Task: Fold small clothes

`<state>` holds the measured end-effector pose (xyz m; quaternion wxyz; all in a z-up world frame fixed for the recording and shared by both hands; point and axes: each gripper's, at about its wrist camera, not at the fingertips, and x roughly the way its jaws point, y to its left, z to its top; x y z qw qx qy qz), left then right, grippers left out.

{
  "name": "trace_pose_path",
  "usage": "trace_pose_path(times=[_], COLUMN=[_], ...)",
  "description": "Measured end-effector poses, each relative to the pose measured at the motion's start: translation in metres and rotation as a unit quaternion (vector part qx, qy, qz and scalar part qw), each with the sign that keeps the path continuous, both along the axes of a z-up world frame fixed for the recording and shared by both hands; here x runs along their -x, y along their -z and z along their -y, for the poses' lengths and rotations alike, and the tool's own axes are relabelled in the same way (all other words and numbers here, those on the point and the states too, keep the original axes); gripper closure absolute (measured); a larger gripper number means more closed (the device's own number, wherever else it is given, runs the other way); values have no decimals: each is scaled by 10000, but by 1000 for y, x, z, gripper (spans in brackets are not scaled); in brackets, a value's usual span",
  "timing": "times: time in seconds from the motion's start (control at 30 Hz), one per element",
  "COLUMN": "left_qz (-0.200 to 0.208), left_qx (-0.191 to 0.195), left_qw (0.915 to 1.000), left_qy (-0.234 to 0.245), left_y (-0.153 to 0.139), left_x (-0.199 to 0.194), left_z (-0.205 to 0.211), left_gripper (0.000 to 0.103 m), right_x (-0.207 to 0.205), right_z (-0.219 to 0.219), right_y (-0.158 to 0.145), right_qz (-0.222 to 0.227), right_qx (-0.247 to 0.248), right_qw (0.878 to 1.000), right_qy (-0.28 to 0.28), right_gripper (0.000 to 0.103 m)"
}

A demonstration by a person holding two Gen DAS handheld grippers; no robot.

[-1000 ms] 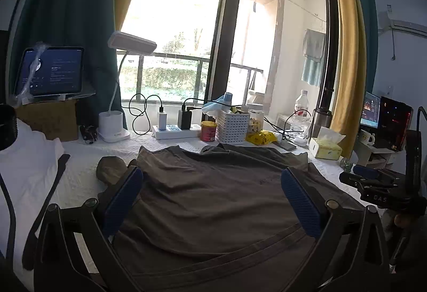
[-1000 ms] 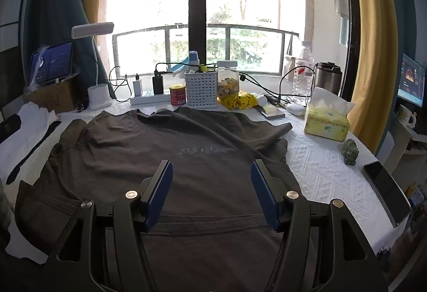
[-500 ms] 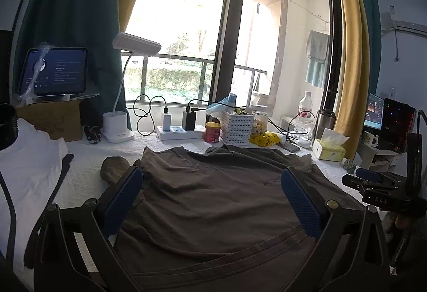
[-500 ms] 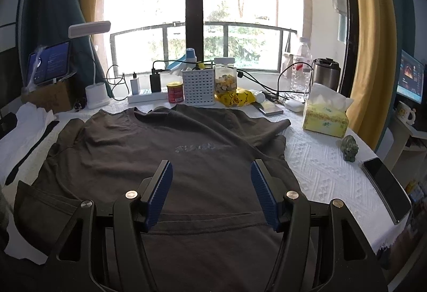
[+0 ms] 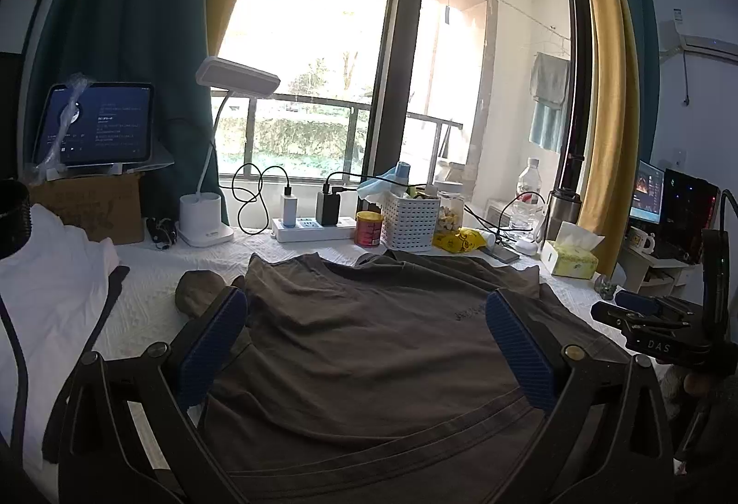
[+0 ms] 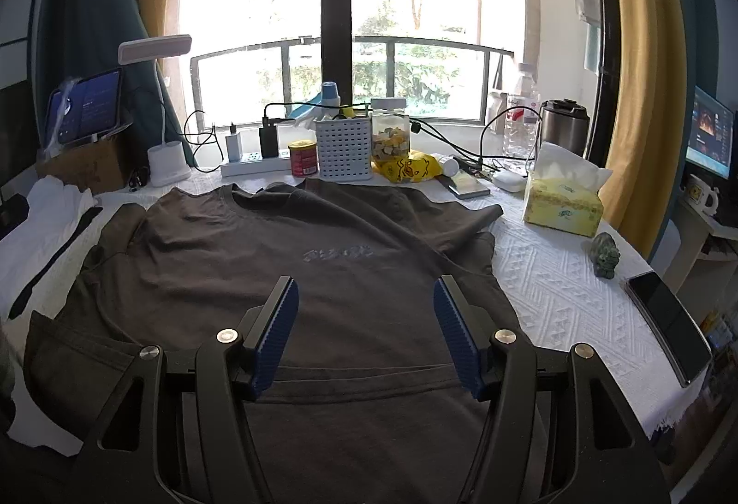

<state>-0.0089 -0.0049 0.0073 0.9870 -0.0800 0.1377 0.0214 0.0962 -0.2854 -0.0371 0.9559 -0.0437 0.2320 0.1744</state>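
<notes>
So right now the dark grey-brown cotton t-shirt [image 6: 286, 273] is spread flat, front up, on the white textured tablecloth [image 6: 567, 282], collar toward the window and hem toward the camera, with a small pale logo on the chest. Its right sleeve is a bit bunched up near the yellow tissue box [image 6: 562, 204]. The right gripper [image 6: 364, 333] hangs above the hem end of the shirt with its blue ribbed pads spread wide and nothing pinched between them. Same deal with the left gripper [image 5: 364, 347]: jaws wide apart over the shirt's lower half, nothing held. From the left wrist view you can catch the right gripper's black body off at the right edge, with part of a hand under it. Along the back of the table there's a white desk lamp [image 6: 161, 107], a white power strip with chargers plugged in [image 6: 253, 165], a red tin can [image 6: 303, 158], a white perforated plastic basket [image 6: 343, 153] and a clear jar of snacks [image 6: 390, 135]. A black phone [image 6: 669, 324] lies flat by the right table edge, well apart from the shirt, and a small green stone figurine [image 6: 605, 254] sits between it and the tissue box. White folded cloth [image 5: 50, 273] sits off to the left.
</notes>
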Motion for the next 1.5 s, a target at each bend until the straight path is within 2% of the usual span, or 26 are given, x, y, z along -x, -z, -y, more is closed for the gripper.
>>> trace_pose_path(times=[1.5], left_qz=[-118], left_qx=[47], left_qw=[9999], left_qy=[-38], left_y=[-2], left_x=[-9], left_z=[4], left_gripper=[1], right_x=[-9], right_z=[1], right_y=[-1], right_qz=[-123], right_qx=[13], right_qw=[9999], right_qy=[-10], right_gripper=[39])
